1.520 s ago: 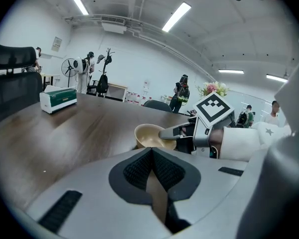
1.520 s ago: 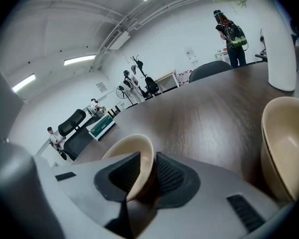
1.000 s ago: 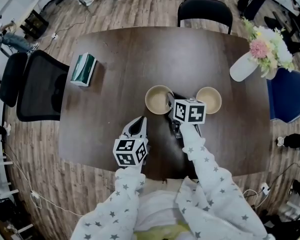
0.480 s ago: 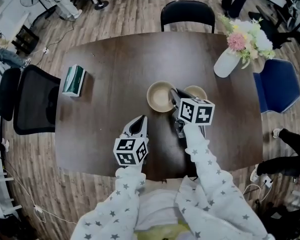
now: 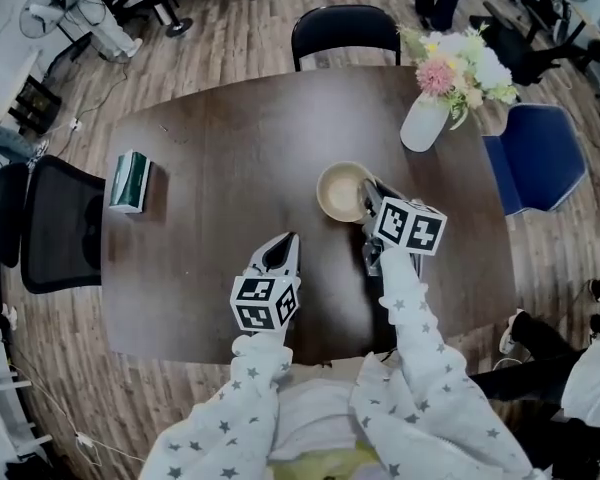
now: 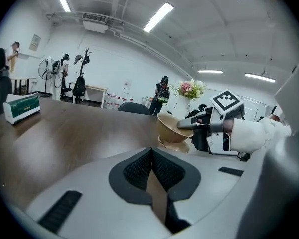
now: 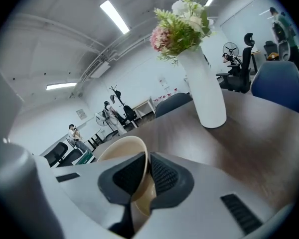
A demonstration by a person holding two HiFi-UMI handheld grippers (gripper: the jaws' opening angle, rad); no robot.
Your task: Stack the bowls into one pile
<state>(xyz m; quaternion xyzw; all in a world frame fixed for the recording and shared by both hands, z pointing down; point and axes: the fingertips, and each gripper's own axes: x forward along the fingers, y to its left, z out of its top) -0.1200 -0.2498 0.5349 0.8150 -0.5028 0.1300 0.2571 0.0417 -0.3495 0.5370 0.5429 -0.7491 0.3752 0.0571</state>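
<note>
Right gripper view: right gripper (image 7: 145, 158) clamps the tilted bowl (image 7: 117, 151) by its rim. Lower bowl (image 6: 175, 145) sits just beneath. Level, centre, lower gently, then release. Left gripper (image 6: 150, 153) jaws together, empty.

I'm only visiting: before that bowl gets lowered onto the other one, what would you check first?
1. Grip on the top bowl: ok. The right gripper is clamped on its rim.
2. Top bowl over the bottom bowl: ok. In the left gripper view it hangs just above it.
3. Top bowl level: not ok. It is tilted.
4. Left gripper out of the way: ok. It is shut, empty and off to the side.
5. Vase clear of the bowls: ok. It stands apart from them.
</note>
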